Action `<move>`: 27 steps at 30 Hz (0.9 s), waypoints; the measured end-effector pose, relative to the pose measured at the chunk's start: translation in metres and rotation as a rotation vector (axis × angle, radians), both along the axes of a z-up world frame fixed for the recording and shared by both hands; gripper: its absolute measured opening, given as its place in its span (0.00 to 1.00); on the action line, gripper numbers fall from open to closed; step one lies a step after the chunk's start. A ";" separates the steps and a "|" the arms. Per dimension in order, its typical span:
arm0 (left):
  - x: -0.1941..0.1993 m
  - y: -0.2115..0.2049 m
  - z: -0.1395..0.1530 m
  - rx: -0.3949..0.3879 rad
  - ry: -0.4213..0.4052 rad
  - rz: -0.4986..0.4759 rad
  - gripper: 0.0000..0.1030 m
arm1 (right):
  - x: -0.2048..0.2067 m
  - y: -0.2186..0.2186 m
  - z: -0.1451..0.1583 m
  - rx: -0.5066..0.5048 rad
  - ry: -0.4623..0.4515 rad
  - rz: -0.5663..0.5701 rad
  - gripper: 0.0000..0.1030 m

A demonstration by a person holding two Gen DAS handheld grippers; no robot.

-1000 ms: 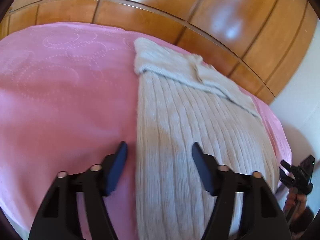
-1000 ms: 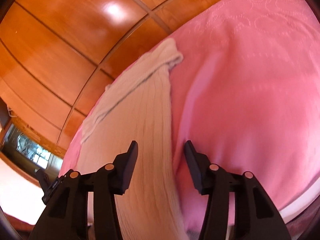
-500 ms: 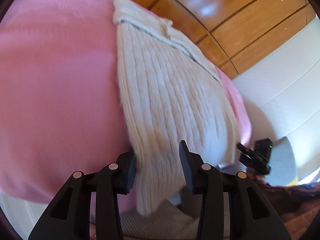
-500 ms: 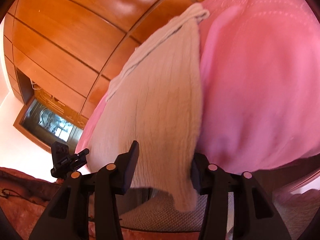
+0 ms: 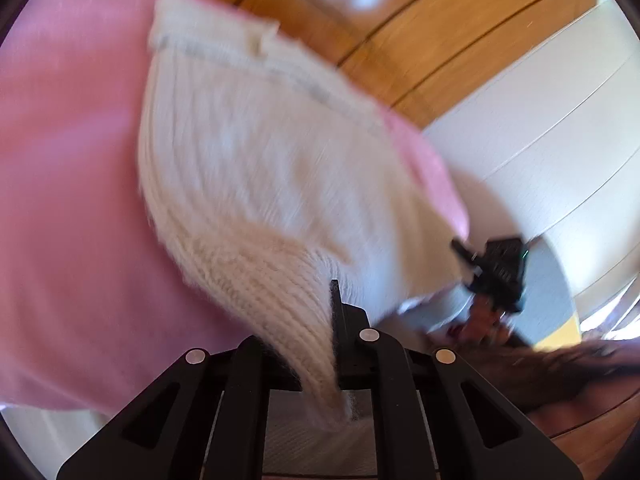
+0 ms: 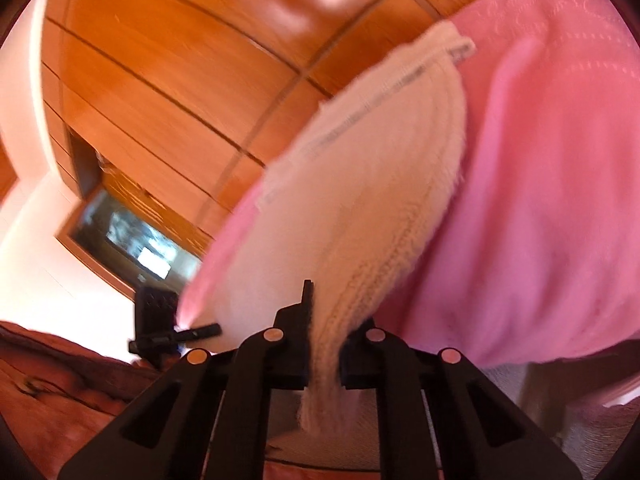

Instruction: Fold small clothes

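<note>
Where the pink blanket (image 5: pixel 72 208) spreads over the bed before a wall of glossy wood panels (image 6: pixel 168 64), a cream ribbed sweater (image 5: pixel 256 168) lies along it, its near hem lifted off the cover and its far folded end resting flat. The left gripper (image 5: pixel 326 344) has just closed and pinches one near corner of the knit, the fabric bunched between its fingers. The right gripper (image 6: pixel 324 344) has likewise just closed on the other near corner, a tuft hanging below.
</note>
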State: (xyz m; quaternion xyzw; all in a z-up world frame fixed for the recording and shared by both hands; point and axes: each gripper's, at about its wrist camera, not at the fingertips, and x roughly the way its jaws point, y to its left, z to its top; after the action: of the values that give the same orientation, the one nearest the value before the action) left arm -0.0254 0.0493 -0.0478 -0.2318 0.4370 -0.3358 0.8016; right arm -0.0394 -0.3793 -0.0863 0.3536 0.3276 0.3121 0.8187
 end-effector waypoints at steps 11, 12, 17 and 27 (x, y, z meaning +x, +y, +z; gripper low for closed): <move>-0.023 0.018 0.077 -0.186 -0.242 0.025 0.06 | -0.016 -0.012 0.059 0.176 -0.228 0.002 0.08; -0.027 0.019 0.082 -0.194 -0.252 0.013 0.06 | -0.020 -0.014 0.065 0.182 -0.245 0.003 0.08; -0.045 0.024 0.104 -0.247 -0.261 -0.071 0.06 | -0.042 -0.021 0.088 0.212 -0.309 0.036 0.08; -0.030 0.057 0.115 -0.495 -0.136 -0.040 0.06 | -0.075 -0.005 0.133 0.295 -0.456 0.201 0.08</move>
State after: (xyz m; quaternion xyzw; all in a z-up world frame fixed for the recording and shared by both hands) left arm -0.0557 0.1063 0.0676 -0.3893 0.2912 -0.4632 0.7410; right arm -0.1146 -0.3844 0.0470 0.3553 0.1193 0.5073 0.7760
